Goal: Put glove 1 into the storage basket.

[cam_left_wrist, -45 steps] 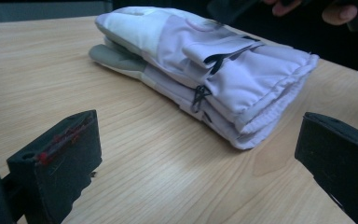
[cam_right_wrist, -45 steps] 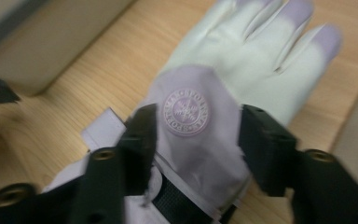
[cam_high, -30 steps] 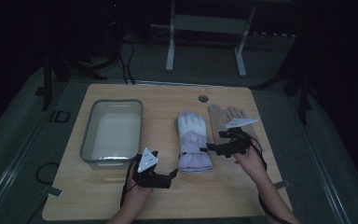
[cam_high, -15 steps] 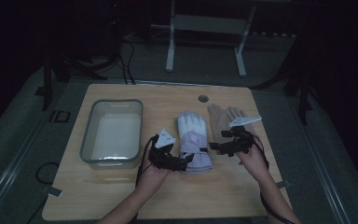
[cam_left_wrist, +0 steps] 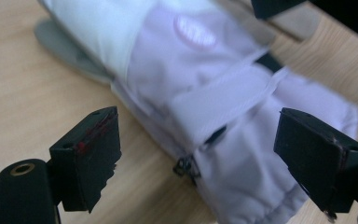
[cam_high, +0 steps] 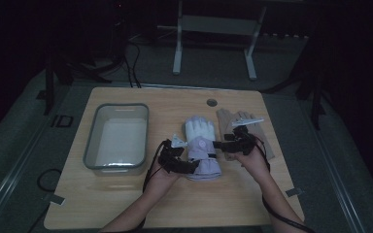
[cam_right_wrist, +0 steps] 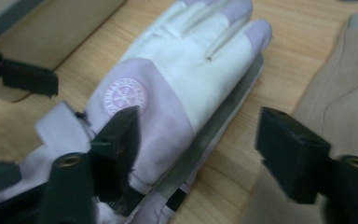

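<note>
With both my left gripper [cam_left_wrist: 198, 154] and right gripper [cam_right_wrist: 198, 154] spread wide around the lilac glove's [cam_high: 201, 145] cuff, mid-table right of the tub [cam_high: 118, 167], I should descend squarely before pinching.

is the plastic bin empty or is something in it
Empty as far as the high view shows: the bin has a bare pale floor, while the lilac glove and the tan glove lie flat on the table beside it.

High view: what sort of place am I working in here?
Probably a dim lab or recording workspace: a wooden table stands on grey floor, metal stand legs rise behind it, and cables trail across the floor.
</note>
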`<state>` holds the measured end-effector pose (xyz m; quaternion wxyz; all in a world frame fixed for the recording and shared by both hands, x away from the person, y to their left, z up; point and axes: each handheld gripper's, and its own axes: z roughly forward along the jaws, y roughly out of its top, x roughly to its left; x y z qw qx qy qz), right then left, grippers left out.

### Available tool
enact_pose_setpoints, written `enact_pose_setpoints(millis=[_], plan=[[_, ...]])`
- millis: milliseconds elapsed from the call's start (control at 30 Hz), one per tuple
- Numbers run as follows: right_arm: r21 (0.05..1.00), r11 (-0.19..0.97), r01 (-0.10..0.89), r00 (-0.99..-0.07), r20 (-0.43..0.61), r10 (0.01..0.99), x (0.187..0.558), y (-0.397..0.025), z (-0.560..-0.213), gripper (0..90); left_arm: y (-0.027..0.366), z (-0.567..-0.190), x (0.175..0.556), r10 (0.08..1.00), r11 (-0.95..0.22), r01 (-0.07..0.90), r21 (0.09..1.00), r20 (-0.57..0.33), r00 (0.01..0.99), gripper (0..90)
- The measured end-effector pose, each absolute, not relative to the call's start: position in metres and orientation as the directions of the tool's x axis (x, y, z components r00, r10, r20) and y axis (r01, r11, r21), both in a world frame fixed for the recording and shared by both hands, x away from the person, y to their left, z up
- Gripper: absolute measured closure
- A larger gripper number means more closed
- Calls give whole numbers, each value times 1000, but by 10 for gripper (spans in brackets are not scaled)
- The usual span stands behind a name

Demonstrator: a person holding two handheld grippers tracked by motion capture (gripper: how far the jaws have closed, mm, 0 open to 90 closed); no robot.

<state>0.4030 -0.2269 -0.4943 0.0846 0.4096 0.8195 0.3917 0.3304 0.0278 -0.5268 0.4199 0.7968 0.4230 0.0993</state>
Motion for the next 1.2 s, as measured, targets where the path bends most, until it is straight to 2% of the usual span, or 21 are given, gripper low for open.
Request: enact_pose_setpoints(millis=[67, 100, 167, 367, 467, 600, 667, 700, 767, 833, 900, 933, 967, 1100, 1200], plan=[[701, 363, 613, -650, 188, 736, 404, -225, -500, 386, 27, -532, 331, 761, -270, 622, 735, -233, 606, 157], [701, 363, 613, -650, 188, 736, 404, -225, -500, 386, 27, -532, 331, 761, -270, 622, 735, -233, 606, 157], [684, 339, 646, -645, 253, 721, 405, -221, -507, 442, 24, -542, 330, 770, -254, 662, 705, -267, 580, 184], [612, 361, 704, -626, 294, 723, 407, -211, -524, 445, 22, -553, 329, 777, -242, 690, 682, -289, 559, 225], [558, 354, 751, -591, 327, 738, 414, -212, -536, 382, 22, -561, 330, 773, -222, 713, 665, -326, 544, 239], [520, 334, 786, -563, 380, 734, 419, -216, -544, 377, 20, -565, 331, 770, -221, 717, 661, -334, 544, 240], [512, 326, 795, -564, 425, 708, 421, -219, -549, 437, 20, -567, 331, 766, -220, 715, 664, -335, 548, 251], [517, 331, 789, -577, 440, 688, 422, -220, -551, 502, 20, -567, 331, 760, -224, 715, 662, -342, 553, 272], [518, 334, 788, -581, 444, 682, 422, -220, -551, 524, 20, -567, 331, 750, -223, 717, 660, -354, 558, 298], [523, 345, 779, -593, 437, 677, 421, -219, -550, 574, 21, -569, 331, 726, -217, 722, 657, -385, 570, 419], [516, 351, 781, -591, 429, 683, 420, -217, -548, 607, 21, -569, 330, 714, -213, 723, 657, -402, 574, 472], [522, 361, 772, -600, 413, 686, 419, -215, -546, 648, 21, -569, 330, 711, -213, 722, 658, -403, 577, 537], [522, 361, 772, -600, 413, 686, 419, -215, -546, 648, 21, -568, 330, 710, -211, 722, 658, -405, 577, 537], [541, 353, 764, -601, 395, 695, 415, -213, -544, 692, 21, -565, 328, 706, -216, 719, 661, -403, 582, 675], [551, 355, 756, -604, 376, 703, 413, -211, -542, 718, 22, -563, 330, 697, -219, 727, 651, -417, 583, 713]])
